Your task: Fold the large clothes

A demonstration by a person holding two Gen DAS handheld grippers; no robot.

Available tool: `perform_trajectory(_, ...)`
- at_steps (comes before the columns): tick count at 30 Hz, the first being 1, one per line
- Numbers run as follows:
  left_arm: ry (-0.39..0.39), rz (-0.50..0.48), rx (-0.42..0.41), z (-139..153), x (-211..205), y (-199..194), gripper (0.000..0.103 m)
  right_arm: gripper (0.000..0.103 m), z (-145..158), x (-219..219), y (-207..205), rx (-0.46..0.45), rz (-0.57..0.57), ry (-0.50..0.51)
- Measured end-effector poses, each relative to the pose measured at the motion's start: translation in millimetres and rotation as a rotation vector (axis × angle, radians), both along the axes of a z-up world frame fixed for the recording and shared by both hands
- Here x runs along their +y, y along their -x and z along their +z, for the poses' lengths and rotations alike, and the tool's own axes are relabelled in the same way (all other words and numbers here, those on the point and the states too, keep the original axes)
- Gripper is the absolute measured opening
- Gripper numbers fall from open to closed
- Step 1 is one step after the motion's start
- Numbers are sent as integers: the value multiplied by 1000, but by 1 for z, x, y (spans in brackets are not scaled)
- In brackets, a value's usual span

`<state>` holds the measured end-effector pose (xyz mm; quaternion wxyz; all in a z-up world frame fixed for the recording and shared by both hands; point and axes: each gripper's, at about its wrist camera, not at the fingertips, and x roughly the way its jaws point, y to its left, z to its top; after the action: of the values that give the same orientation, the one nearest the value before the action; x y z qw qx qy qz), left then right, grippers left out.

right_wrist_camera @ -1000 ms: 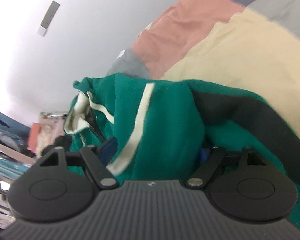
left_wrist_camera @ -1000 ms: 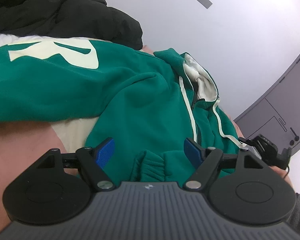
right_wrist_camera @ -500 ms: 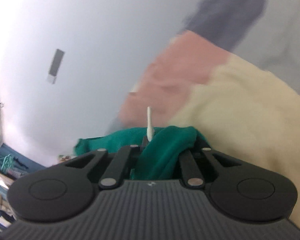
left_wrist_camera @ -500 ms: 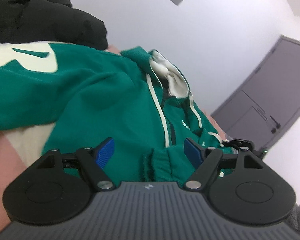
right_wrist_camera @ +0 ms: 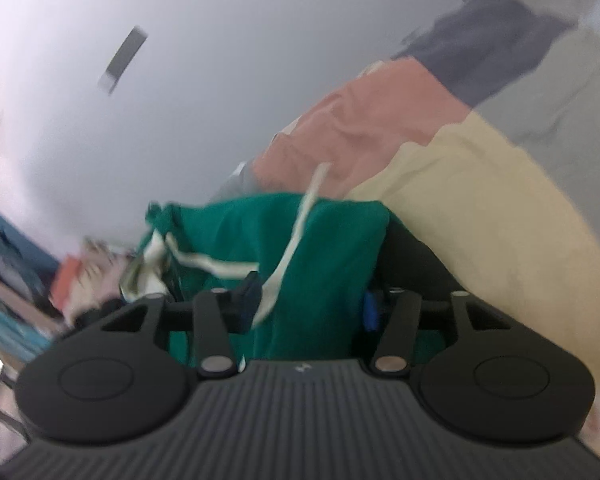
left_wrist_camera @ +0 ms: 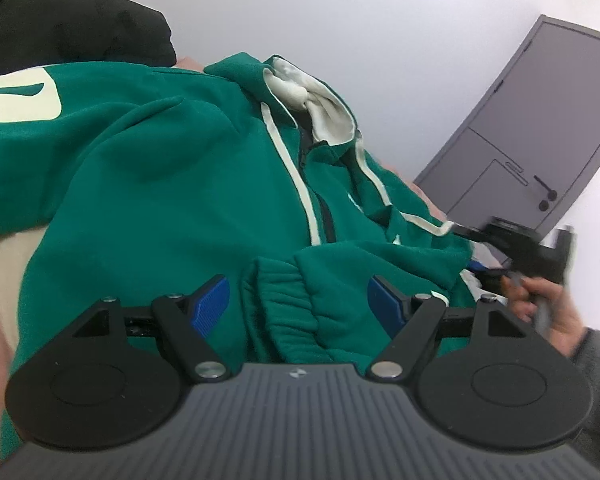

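Note:
A green zip hoodie (left_wrist_camera: 172, 184) with cream stripes and a cream-lined hood (left_wrist_camera: 316, 104) lies spread on the bed. My left gripper (left_wrist_camera: 300, 304) is open, its blue pads on either side of a ribbed green cuff (left_wrist_camera: 280, 312), not closed on it. In the right wrist view my right gripper (right_wrist_camera: 308, 304) stands partly open around a bunched fold of the hoodie (right_wrist_camera: 320, 264) with a cream stripe. The right gripper also shows blurred at the right of the left wrist view (left_wrist_camera: 512, 240), at the hoodie's edge.
A black padded jacket (left_wrist_camera: 68, 20) lies at the far left behind the hoodie. The bedcover has cream (right_wrist_camera: 500, 216), pink (right_wrist_camera: 372, 120) and grey (right_wrist_camera: 492, 52) patches. A grey door (left_wrist_camera: 540, 140) stands in the white wall at right.
My right gripper, shut on the green fabric half a second ago, has opened partly and the fold sits between its fingers. The left gripper stays open over the cuff and has shifted slightly.

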<state>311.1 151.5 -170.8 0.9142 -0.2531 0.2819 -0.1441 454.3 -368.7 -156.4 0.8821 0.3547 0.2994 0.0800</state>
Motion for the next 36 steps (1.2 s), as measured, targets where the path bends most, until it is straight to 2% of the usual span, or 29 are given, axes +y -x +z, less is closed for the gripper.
perform_trajectory(5, 40, 17, 47, -13, -5, -29, 79, 58, 19, 6, 40, 66, -7, 104)
perform_trajectory(6, 31, 9, 43, -14, -9, -32, 72, 58, 21, 7, 50, 75, -14, 98)
perform_trajectory(7, 19, 5, 39, -14, -12, -34, 58, 58, 20, 8, 59, 82, -23, 76)
perform_trajectory(8, -11, 12, 38, -13, -16, -34, 55, 58, 20, 8, 68, 86, -28, 51)
perform_trajectory(9, -47, 9, 28, -10, -20, -33, 43, 58, 18, 10, 74, 88, -32, 23)
perform_trajectory(10, -85, 0, -2, -4, -22, -29, 23, 58, 17, 11, 83, 92, -38, -2)
perform_trajectory(11, -106, -4, -32, 2, -23, -23, 15, 58, 16, 15, 90, 99, -45, -19)
perform_trajectory(14, -44, -26, -119, 26, -16, 1, 10, 58, 14, 25, 110, 109, -42, -45)
perform_trajectory(16, -23, -83, -204, 45, -18, 25, 2, 58, 16, 31, 118, 104, -31, -42)
perform_trajectory(19, 3, -195, -293, 68, -30, 63, 1, 58, 24, 34, 126, 90, -22, -12)
perform_trajectory(21, -7, -278, -328, 77, -44, 84, 1, 58, 28, 31, 131, 76, -36, -12)
perform_trajectory(24, -14, -398, -334, 79, -69, 107, 1, 58, 30, 24, 138, 60, -56, -25)
perform_trajectory(26, -45, -437, -320, 77, -85, 113, 1, 58, 31, 22, 141, 61, -58, -19)
perform_trajectory(28, -78, -449, -312, 75, -96, 119, 1, 58, 30, 24, 143, 63, -44, -14)
perform_trajectory(30, -72, -443, -292, 72, -103, 114, 1, 58, 29, 32, 143, 65, -6, 5)
perform_trajectory(36, -83, -344, -231, 61, -94, 99, 2, 58, 26, 64, 135, 61, 117, 52)
